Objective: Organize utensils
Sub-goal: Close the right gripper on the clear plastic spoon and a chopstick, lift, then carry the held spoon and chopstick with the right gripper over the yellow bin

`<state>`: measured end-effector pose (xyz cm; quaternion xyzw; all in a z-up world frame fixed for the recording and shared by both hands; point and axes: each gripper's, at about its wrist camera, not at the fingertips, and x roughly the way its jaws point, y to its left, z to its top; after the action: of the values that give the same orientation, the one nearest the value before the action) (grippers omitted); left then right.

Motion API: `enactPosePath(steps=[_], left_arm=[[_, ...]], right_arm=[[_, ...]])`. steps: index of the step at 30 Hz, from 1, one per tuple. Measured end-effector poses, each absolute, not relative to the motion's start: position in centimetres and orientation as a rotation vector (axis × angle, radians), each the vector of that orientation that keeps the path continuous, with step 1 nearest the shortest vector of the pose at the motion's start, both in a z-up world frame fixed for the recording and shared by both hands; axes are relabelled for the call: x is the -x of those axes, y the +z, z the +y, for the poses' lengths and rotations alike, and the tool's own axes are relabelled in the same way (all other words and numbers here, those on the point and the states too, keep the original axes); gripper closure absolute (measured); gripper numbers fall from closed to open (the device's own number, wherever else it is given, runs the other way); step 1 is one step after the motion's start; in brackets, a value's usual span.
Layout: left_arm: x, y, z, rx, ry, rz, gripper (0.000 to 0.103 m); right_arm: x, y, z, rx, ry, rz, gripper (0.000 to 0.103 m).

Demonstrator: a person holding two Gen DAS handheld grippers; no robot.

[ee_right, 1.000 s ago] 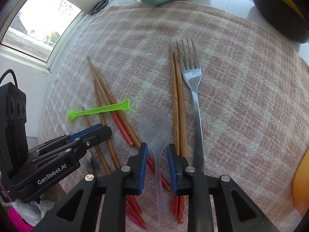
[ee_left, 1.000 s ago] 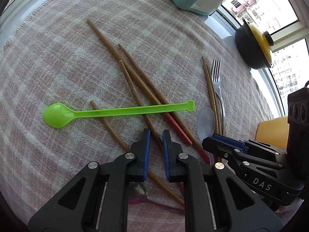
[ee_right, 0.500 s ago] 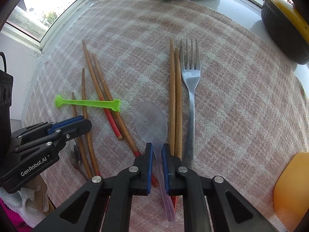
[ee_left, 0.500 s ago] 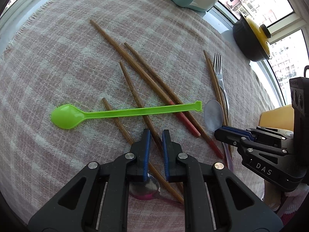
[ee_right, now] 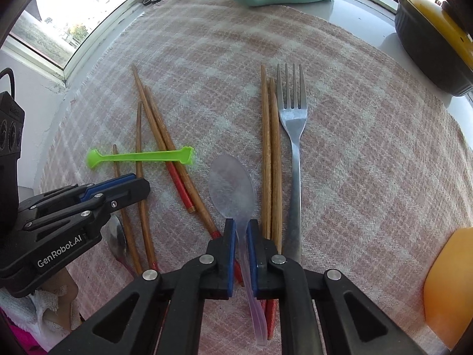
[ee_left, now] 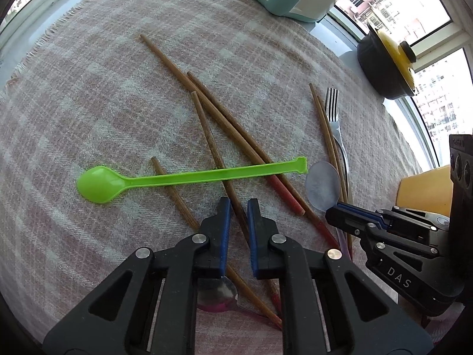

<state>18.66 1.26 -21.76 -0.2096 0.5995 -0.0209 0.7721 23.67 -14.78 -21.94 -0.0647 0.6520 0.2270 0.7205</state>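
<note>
1. While lying on the checked cloth [ee_right: 354, 153], the clear plastic spoon [ee_right: 232, 183] is being pinched at its handle by the right gripper [ee_right: 241, 230].
2. Left gripper [ee_left: 236, 207] is hanging over the chopsticks [ee_left: 212, 136], fingers slightly apart.

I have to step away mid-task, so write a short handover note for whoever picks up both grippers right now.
Right gripper: shut on the translucent plastic spoon, by its handle.
Left gripper: nearly closed, empty, above a brown wooden chopstick.
Sorted: two wooden chopsticks lie beside the metal fork.
Left: the green plastic spoon across loose chopsticks, and a metal spoon with pink handle under the left gripper.
</note>
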Motion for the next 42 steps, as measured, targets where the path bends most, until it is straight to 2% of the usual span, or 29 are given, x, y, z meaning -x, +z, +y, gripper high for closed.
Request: enactPosePath(steps=[3,13,19,42], left_arm=[[-17.8,-20.8,1.6,0.455,-0.050,1.257,0.094],[-15.3,-17.3,1.6,0.397,-0.072,1.144,0.095],[-15.0,-15.7,1.8,0.453,-0.125,1.119,0.097],[-14.6,-5.1,-5.5,0.312,-0.301,0.907,0.099]], right_arm=[[-23.1,-21.1,-15.1,0.120,0.510,1.412,0.102],[-21.9,-18.9,-17.7,0.021,0.502,1.325,0.102],[-20.8,-16.6,-18.7,-0.009,0.501,1.257,0.103],[-16.2,-5.4,-27.6,-0.162,0.425,0.957,0.103]])
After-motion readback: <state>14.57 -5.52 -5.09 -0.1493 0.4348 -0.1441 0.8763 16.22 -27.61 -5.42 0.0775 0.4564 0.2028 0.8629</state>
